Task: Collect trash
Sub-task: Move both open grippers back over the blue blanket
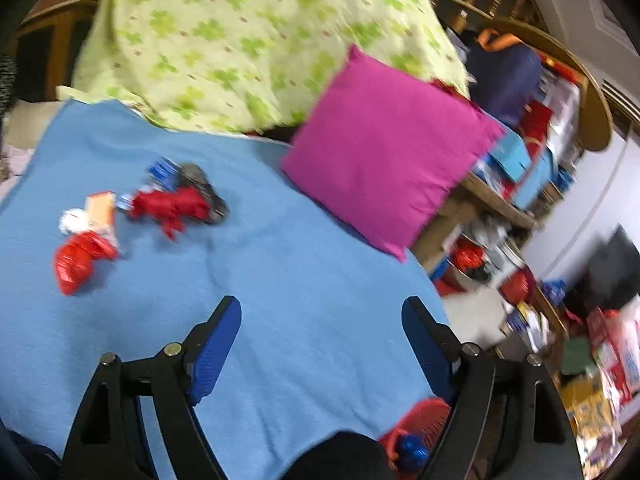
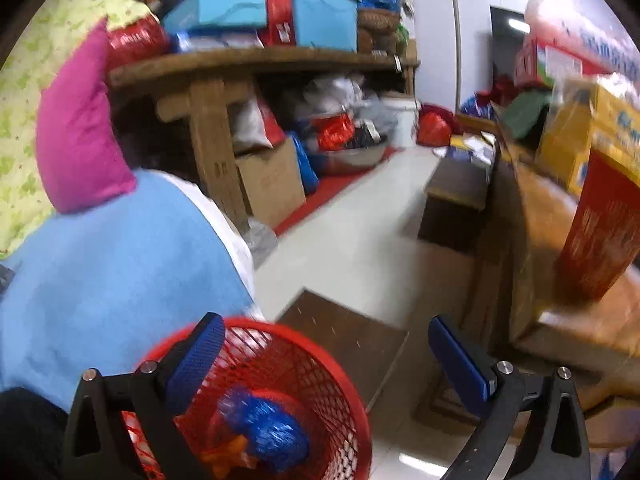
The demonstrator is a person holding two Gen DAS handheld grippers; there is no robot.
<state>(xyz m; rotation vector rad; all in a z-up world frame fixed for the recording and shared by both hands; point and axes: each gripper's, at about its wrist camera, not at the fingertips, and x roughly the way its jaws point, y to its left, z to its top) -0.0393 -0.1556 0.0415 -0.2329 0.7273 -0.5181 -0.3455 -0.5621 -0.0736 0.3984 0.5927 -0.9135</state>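
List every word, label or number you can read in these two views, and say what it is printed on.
None can be read.
Yellow box: blue lettering, too blurred.
Red and white carton: print too blurred.
Red box on the shelf: white marks, unreadable.
Wrappers on the blue blanket: print smeared by motion.

Crumpled foil wrappers [image 1: 168, 204] lie on the flat blue blanket [image 1: 280, 272], left of the square magenta cushion [image 1: 388, 144]; the red mesh basket [image 2: 304, 364] beside the blanket's edge holds a crumpled blue wrapper [image 2: 268, 428].
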